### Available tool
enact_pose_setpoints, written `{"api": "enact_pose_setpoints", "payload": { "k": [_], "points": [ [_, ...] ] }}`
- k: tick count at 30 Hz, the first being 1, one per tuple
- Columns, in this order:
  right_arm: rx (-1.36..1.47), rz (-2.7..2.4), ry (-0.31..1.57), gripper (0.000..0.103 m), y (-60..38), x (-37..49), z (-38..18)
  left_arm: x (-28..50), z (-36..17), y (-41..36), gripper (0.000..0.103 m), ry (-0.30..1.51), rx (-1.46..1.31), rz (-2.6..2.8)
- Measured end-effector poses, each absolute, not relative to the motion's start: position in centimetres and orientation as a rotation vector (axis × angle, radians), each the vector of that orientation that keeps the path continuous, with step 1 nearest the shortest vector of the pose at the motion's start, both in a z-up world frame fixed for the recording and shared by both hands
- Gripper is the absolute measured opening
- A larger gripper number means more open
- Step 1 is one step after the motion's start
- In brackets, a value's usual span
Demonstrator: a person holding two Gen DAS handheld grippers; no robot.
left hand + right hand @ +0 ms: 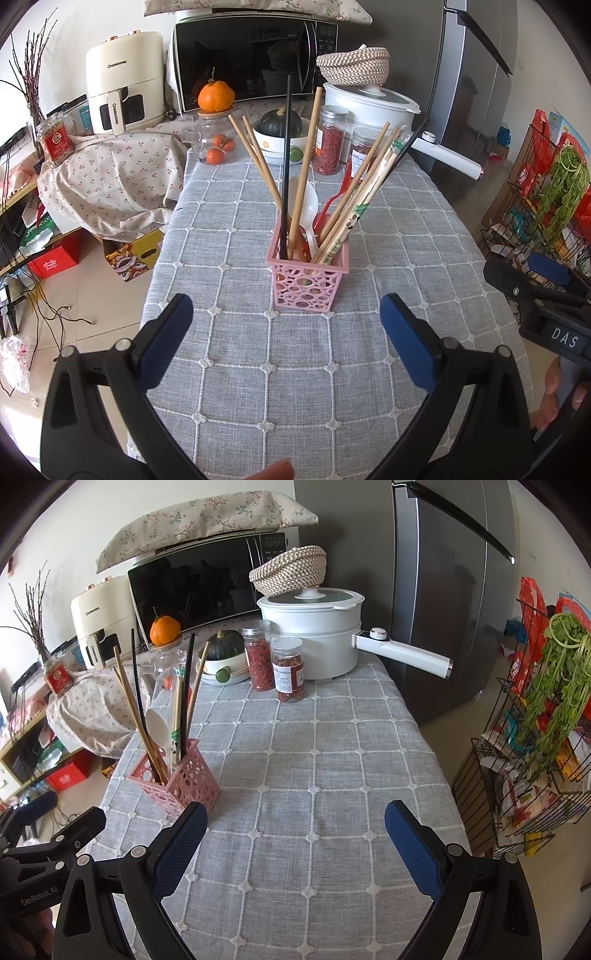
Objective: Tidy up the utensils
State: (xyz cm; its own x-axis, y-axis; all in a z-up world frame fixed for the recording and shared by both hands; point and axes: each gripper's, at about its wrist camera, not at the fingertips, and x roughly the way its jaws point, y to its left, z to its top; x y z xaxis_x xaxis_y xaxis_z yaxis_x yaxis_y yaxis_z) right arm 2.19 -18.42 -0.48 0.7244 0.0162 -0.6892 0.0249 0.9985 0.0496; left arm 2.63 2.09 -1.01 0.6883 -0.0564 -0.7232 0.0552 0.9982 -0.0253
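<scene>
A pink lattice utensil holder (307,284) stands upright on the grey checked tablecloth (236,258). It holds several wooden chopsticks (309,162), a black chopstick (286,166), a white spoon (304,206) and a red utensil (334,201). My left gripper (286,314) is open and empty, just in front of the holder. In the right wrist view the holder (181,781) sits at the left, and my right gripper (295,821) is open and empty above bare tablecloth (332,757). The right gripper also shows in the left wrist view (532,284).
At the table's far end stand two jars (275,664), a white pot with a long handle (314,638), a bowl with a green squash (225,664), a microwave (255,59) and an air fryer (123,81). A wire rack with greens (535,738) stands right of the table, a fridge (450,590) behind.
</scene>
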Motion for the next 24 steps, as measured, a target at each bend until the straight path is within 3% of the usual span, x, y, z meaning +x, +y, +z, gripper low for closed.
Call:
{"api": "enact_pose_setpoints", "payload": {
  "k": [24],
  "points": [
    [0.061,-0.004,0.768,0.098,-18.34,2.2,-0.84,2.47,-1.13,1.68,0.101,0.817,0.007,-0.062]
  ]
}}
